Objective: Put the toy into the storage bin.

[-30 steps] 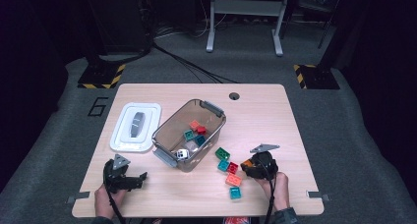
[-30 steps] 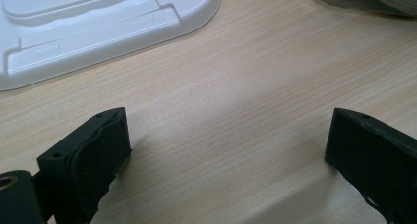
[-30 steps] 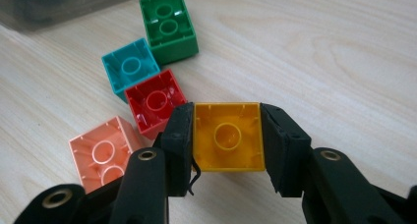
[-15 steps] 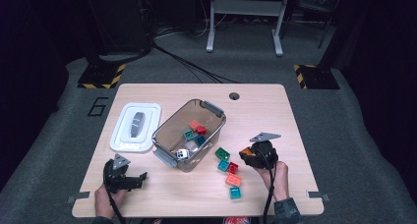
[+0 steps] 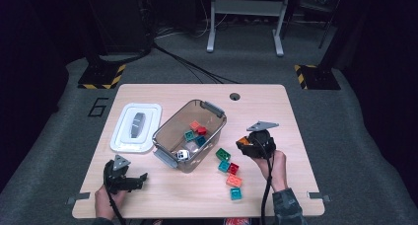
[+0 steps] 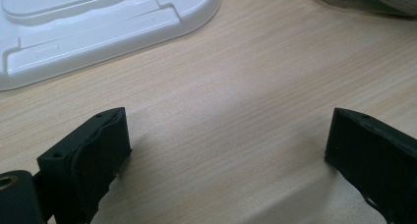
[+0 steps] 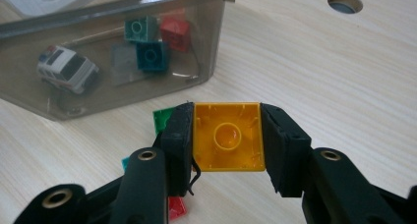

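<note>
Yellow block [image 7: 227, 137] sits clamped in the right gripper [image 7: 226, 140], raised off the bench [image 5: 305, 136]; left gripper [image 6: 226, 150] rests low, jaws apart, empty.

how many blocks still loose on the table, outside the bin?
4, in a line right of the bin: green block, teal block, red block, orange block, plus a second teal block, making 5. A yellow block sits in the right gripper; others may be hidden.

Overhead light falls brightly on the pale wooden table [image 5: 276, 111], while the surrounding room sinks into near-black. The high view is soft and grainy. Both gripper views are sharper, evenly lit, with soft shadows under the black jaws and mild glare on the white plastic lid [image 6: 98, 32].
</note>
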